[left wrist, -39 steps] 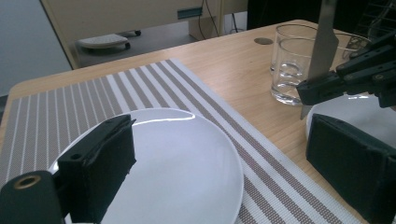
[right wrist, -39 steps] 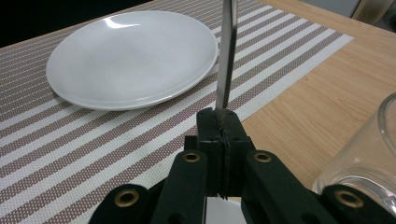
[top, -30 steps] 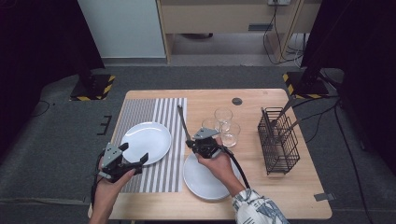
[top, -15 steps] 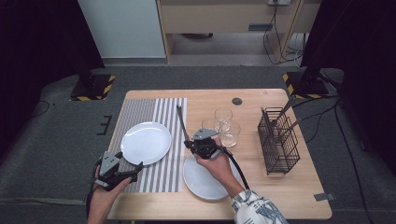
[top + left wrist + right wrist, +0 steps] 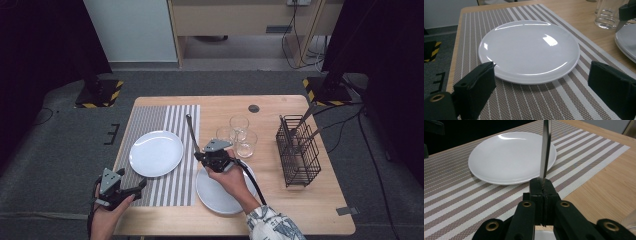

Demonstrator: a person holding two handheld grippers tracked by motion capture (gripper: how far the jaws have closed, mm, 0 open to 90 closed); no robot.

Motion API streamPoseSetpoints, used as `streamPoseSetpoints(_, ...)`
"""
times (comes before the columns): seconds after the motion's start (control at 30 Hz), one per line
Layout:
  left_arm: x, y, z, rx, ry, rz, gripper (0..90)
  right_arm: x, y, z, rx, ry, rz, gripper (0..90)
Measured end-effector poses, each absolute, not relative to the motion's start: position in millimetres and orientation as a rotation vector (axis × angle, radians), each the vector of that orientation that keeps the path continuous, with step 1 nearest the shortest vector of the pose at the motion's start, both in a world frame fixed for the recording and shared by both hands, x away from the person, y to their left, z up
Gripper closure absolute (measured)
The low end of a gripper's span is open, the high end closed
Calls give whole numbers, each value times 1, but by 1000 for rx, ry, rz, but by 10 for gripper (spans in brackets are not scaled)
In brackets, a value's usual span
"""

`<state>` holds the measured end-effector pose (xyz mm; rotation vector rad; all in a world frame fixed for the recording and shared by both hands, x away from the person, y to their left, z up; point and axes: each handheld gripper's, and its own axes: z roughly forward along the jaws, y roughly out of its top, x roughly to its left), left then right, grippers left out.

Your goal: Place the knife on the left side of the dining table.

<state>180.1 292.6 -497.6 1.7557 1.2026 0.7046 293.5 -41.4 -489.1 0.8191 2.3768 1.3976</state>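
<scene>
Clamping a slim metal utensil [image 5: 545, 152] upright, the right gripper [image 5: 210, 157] hovers beside the round white plate [image 5: 156, 153] on the striped placemat [image 5: 172, 117] covering the wooden table [image 5: 280, 205], while the wide-open left gripper [image 5: 131, 189] waits near that plate's front rim, clear glasses [image 5: 239, 134] and a black wire rack [image 5: 298, 152] beyond.

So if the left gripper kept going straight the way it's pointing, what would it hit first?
Most likely the near rim of the white plate on the striped mat; the left gripper's open fingers frame it dead ahead.
</scene>
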Motion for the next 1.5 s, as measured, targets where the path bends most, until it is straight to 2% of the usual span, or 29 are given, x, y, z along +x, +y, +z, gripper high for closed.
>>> streamPoseSetpoints(0.87, 169, 309, -501, 1727, 1254, 711, 73, 286, -26, -493, 789, 2413, 1426, 893)
streamPoseSetpoints(1.5, 158, 306, -504, 1776, 1255, 709, 70, 280, -14, -495, 746, 2444, 1431, 893)
